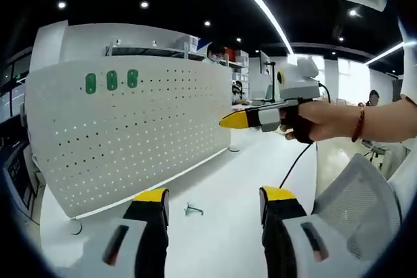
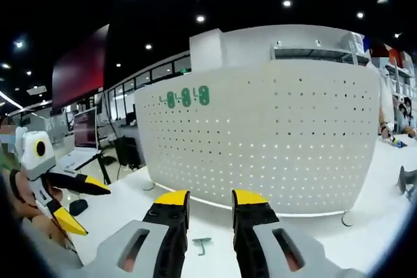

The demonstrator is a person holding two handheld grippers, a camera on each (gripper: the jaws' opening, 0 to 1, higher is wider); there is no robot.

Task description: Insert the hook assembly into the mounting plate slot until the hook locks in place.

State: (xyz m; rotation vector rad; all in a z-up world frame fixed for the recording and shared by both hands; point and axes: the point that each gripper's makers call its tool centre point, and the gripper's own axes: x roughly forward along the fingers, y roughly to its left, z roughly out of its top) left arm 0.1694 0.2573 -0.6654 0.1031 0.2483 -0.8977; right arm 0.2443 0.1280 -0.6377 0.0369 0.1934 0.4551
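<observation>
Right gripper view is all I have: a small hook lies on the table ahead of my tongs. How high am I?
Observer: In the left gripper view the right tongs hang well above the table, by the end of the pegboard, not down at the hook.
Operator: Anything trailing from them?
Observer: A black cable drops from that gripper towards the table.
Operator: What is on that side?
Observer: A grey mesh chair stands close beside the table.

White pegboard [image 1: 130,135], dotted with rows of small dark holes; three green tabs [image 1: 111,81] noted at the top. White tabletop [image 1: 221,206]. Gripper jaws tipped yellow over black (both grippers). A red bracelet [image 1: 358,124] is seen on a wrist.
</observation>
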